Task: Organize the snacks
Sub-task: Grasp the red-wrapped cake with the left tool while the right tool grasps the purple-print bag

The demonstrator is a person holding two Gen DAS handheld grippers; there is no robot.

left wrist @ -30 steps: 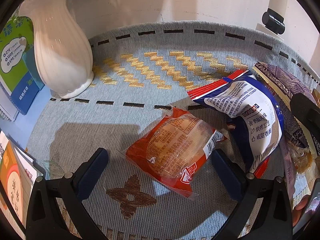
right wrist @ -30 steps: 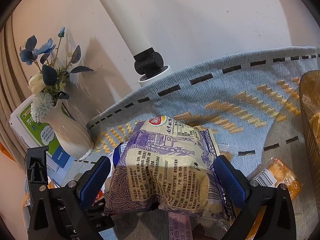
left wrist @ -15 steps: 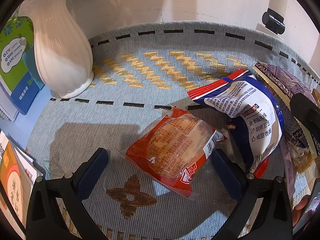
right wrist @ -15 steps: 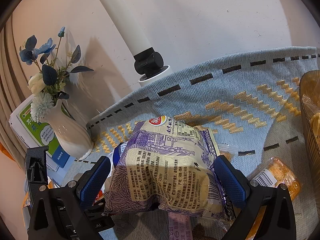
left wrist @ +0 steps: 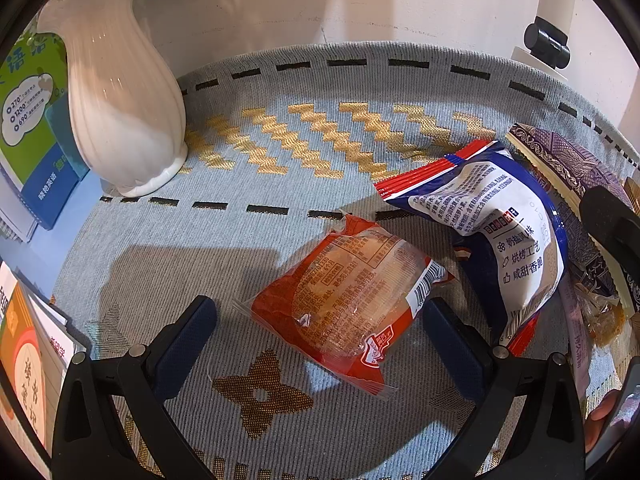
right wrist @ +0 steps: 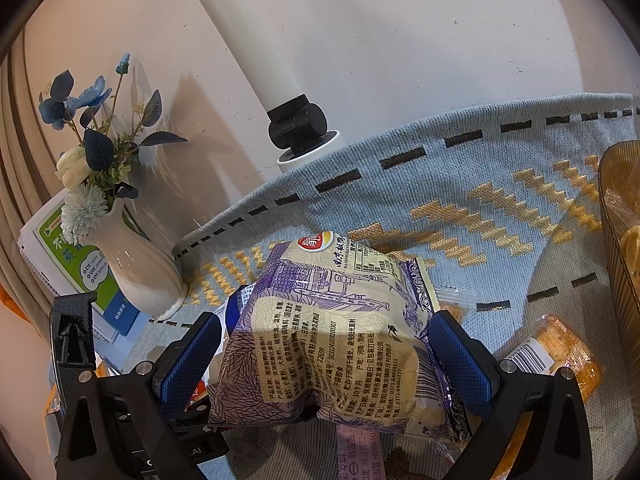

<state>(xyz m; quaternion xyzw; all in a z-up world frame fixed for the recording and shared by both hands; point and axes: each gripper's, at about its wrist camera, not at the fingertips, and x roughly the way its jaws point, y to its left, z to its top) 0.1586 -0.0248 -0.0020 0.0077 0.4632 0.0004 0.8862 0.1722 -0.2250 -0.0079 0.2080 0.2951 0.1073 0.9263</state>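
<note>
In the left wrist view my left gripper (left wrist: 320,320) is open, its fingers on either side of a red snack packet (left wrist: 344,300) that lies flat on the grey woven cloth (left wrist: 280,140). A blue and white snack bag (left wrist: 500,232) leans just to its right, against a purple bag (left wrist: 568,160). In the right wrist view my right gripper (right wrist: 324,344) has its blue pads against both sides of the purple and cream snack bag (right wrist: 340,340); whether they squeeze it I cannot tell. An orange packet (right wrist: 556,356) lies to its right.
A white vase (left wrist: 120,100) with flowers (right wrist: 88,132) stands at the cloth's left, with booklets (left wrist: 28,120) beside it. A white pole on a black base (right wrist: 300,128) stands by the wall. An amber basket (right wrist: 620,240) holding snacks is at the right edge.
</note>
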